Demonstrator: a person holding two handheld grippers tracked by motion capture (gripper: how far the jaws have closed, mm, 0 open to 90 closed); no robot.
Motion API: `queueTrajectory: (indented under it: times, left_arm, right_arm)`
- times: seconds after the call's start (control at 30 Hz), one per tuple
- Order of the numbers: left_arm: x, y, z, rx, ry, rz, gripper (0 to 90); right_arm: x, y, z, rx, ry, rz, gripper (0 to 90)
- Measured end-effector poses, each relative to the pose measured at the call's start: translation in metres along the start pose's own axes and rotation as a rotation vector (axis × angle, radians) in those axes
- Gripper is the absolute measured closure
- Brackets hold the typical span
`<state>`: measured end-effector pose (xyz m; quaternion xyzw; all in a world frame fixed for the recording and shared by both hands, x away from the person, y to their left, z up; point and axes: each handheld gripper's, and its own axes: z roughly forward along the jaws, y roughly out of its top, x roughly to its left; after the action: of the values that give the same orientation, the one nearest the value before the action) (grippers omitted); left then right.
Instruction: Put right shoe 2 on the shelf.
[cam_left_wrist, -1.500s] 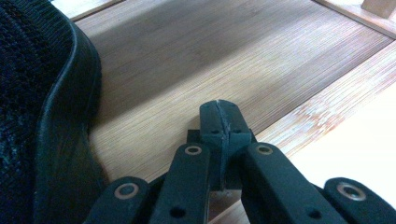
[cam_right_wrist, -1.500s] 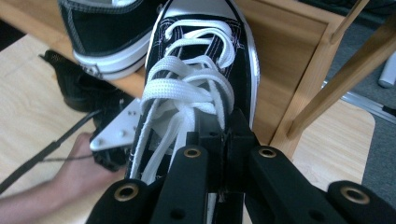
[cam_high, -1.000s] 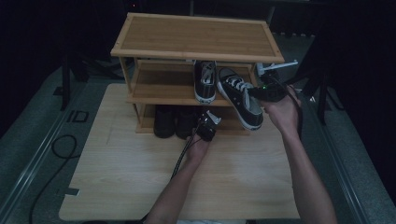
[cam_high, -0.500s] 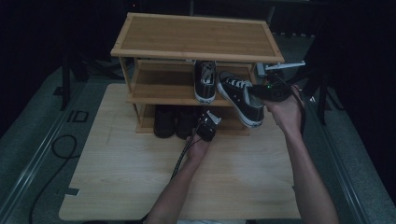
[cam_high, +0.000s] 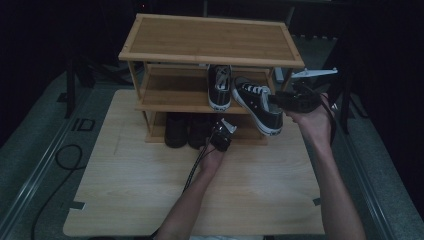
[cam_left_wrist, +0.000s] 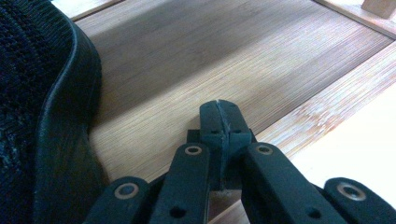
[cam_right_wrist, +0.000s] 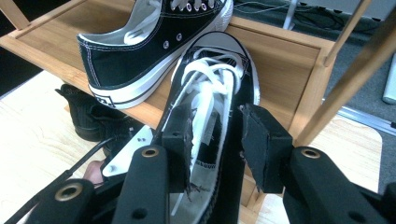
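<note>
Now your right hand-held gripper (cam_right_wrist: 215, 149) has just been opening: its jaws stand partly apart at the heel of the black sneaker (cam_high: 257, 102), and in the right gripper view the heel collar and white insole sit between the pads without either pad clearly pressing on them. That reads as a release, so the sneaker is probably meant to stay where it lies, on the middle shelf (cam_high: 170, 97) of the bamboo shoe rack (cam_high: 210, 40), toe inward and heel jutting past the front edge at about five o'clock from its partner sneaker (cam_high: 219, 87). Compared with a second ago, the shoe has gone from held out in front of the rack to resting on the shelf, and your right hand has drawn slightly back. Check that the overhanging heel does not tip off before you pull away. Your left hand-held gripper (cam_left_wrist: 220, 123) is fully closed on nothing, its tip low over the bottom shelf, with a dark mesh shoe (cam_left_wrist: 42, 102) at its nine o'clock; it has not shifted.
</note>
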<state>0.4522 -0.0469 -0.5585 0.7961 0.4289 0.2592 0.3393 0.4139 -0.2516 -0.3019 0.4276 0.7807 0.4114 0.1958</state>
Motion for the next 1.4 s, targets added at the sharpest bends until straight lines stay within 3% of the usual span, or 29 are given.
queueTrajectory:
  times: [0.23,0.53,0.97,1.17,1.4]
  left_arm:
    - [0.000,0.000,0.000,0.000,0.000,0.000,90.0]
    - [0.000,0.000,0.000,0.000,0.001,0.001,90.0]
    - [0.000,0.000,0.000,0.000,0.001,0.002,90.0]
    - [0.000,0.000,0.000,0.000,0.001,0.002,90.0]
    - [0.000,0.000,0.000,0.000,0.002,0.004,90.0]
  right_arm:
    - [-0.002,-0.003,-0.015,-0.043,-0.010,0.005,67.7]
    - [-0.010,-0.011,-0.020,-0.041,-0.086,0.020,90.0]
    - [-0.011,-0.034,-0.013,0.012,-0.129,0.004,90.0]
    - [-0.008,-0.046,-0.012,0.040,-0.132,-0.019,90.0]
    - [-0.004,-0.060,-0.019,0.068,-0.100,-0.047,90.0]
